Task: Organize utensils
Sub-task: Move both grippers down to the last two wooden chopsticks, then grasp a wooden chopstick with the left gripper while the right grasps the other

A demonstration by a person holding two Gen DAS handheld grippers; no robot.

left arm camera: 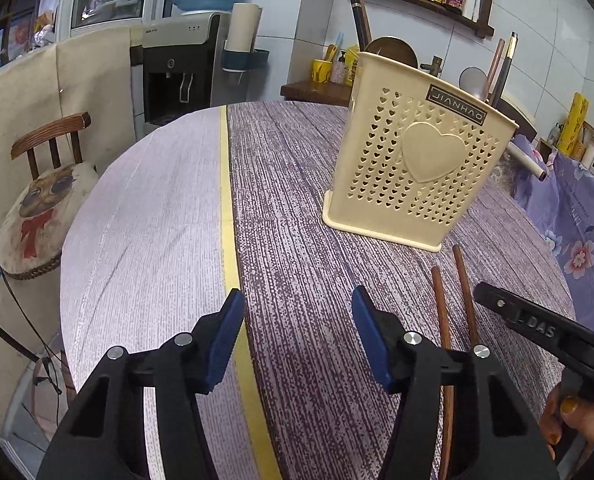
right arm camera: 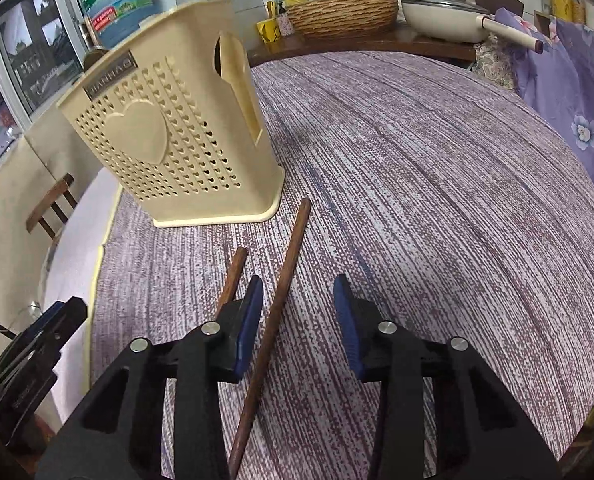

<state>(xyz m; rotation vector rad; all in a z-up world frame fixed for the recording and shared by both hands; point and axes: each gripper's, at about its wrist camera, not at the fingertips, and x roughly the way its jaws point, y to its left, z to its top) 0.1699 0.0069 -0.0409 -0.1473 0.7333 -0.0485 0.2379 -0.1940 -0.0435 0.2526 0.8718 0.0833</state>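
While the table (right arm camera: 437,168) carries everything, the beige utensil holder (right arm camera: 177,144) stands ahead-left of the right gripper (right arm camera: 299,292). Both the right and left gripper (left arm camera: 299,308) are spread, empty. One chopstick (right arm camera: 275,312) lies between the right fingers, the other chopstick (right arm camera: 233,276) just left.

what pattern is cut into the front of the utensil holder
Rows of small heart-shaped holes around one large raised heart, on the cream utensil holder; clearest in the left wrist view.
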